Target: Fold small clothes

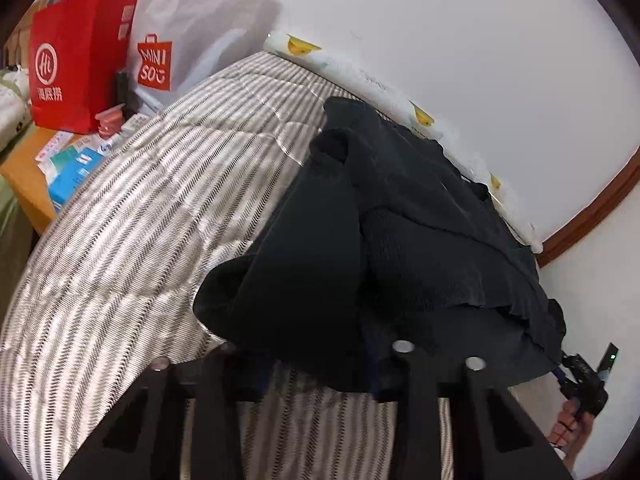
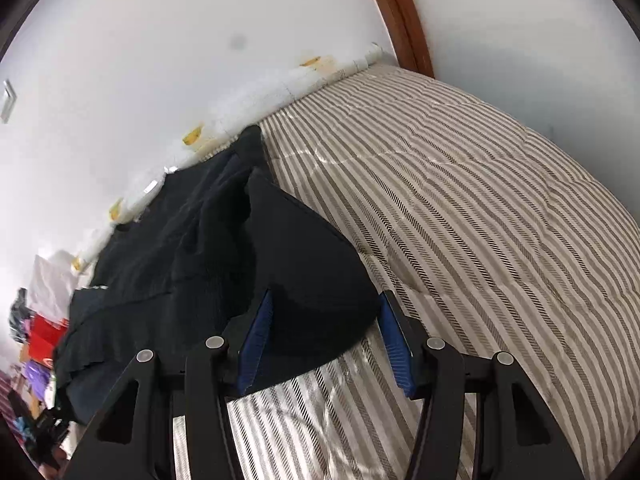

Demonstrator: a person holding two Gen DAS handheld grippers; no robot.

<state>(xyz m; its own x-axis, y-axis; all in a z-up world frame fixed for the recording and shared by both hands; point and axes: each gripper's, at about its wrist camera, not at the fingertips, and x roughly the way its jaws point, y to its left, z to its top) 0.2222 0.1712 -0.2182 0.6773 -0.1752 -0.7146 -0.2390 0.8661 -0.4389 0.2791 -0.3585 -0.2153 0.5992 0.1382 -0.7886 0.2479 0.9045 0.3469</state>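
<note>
Blue pads [image 2: 256, 344] of the right gripper [image 2: 324, 344] stand wide apart, with a rounded fold of the black garment [image 2: 192, 256] lying between them; whether either pad presses the cloth I cannot tell. On the left gripper [image 1: 316, 376], the fingertips are buried under the garment's near edge, so how far they are apart cannot be told.

Containers sit at the far left of the left wrist view: a red bag [image 1: 76, 60] stands upright on an orange table [image 1: 24, 168], and a white bag [image 1: 188, 36] leans beside it; dark crumpled things show just above the red bag's mouth, too blurred to name. Blue and white boxes [image 1: 68, 172] lie on the table by the bed's edge.

The garment is bunched in a heap on the striped quilt [image 2: 480, 208], along the wall side of the bed, touching the white strip with yellow marks [image 2: 192, 136] at the foot of the wall [image 1: 440, 20]. A brown curved frame [image 2: 404, 16] rises at the bed's end. Right of the heap the quilt runs broad and flat to its rounded edge; left of the heap in the left view it is likewise bare up to the table.
</note>
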